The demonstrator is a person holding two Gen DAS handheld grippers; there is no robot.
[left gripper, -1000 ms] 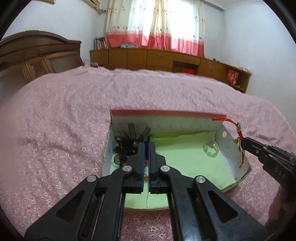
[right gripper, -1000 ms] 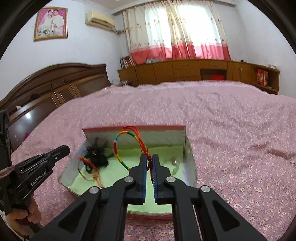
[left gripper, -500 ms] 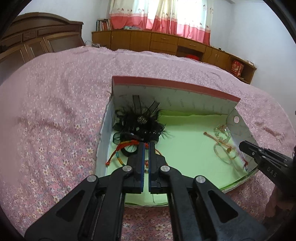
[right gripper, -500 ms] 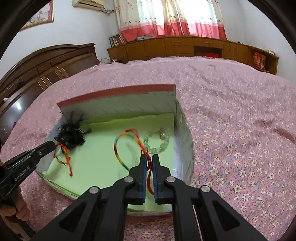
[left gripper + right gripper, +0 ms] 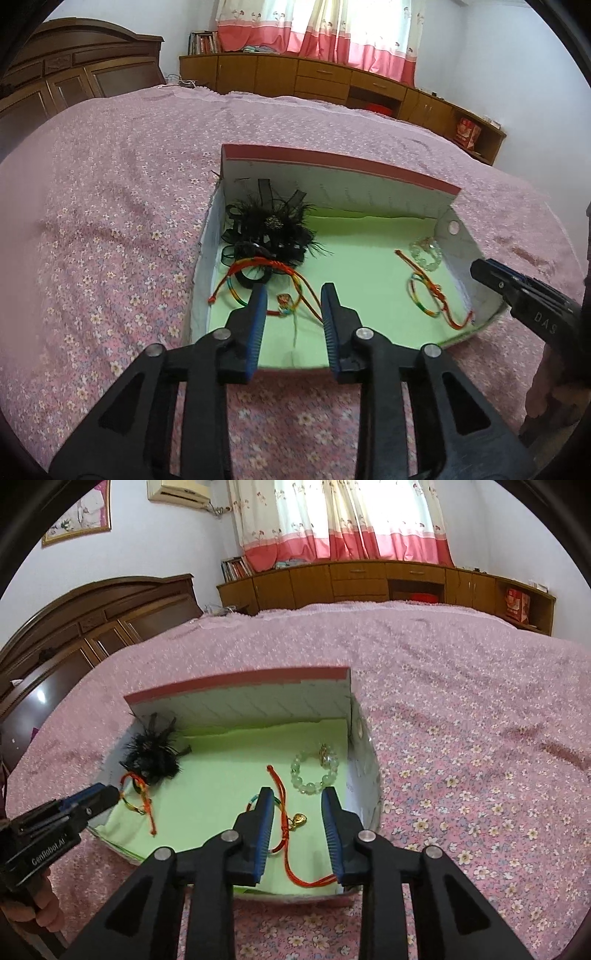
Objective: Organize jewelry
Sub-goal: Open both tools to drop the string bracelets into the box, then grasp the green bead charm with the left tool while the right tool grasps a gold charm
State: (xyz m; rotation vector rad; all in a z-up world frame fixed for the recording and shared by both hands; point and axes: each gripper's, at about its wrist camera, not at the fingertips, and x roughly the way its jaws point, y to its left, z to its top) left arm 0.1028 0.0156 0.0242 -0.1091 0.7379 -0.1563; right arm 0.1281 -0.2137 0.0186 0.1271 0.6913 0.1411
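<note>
An open box [image 5: 332, 162] with a green lining lies on the bed; it also shows in the right wrist view [image 5: 236, 694]. My left gripper [image 5: 294, 299] is open over a red and rainbow cord bracelet [image 5: 258, 264] lying at the box's left, beside a black feather hairpiece [image 5: 273, 229]. My right gripper [image 5: 297, 799] is open over a second rainbow cord bracelet with a gold charm [image 5: 297, 819] lying at the box's right. A pale green bead bracelet [image 5: 314, 771] lies just beyond it. Both grippers are empty.
The pink flowered bedspread [image 5: 110, 221] surrounds the box. A dark wooden headboard [image 5: 92, 627] stands at the left. Wooden cabinets [image 5: 369, 579] line the far wall under the curtains.
Both grippers lowered into the box and opened. Each cord bracelet was let go and now lies on the green lining.
</note>
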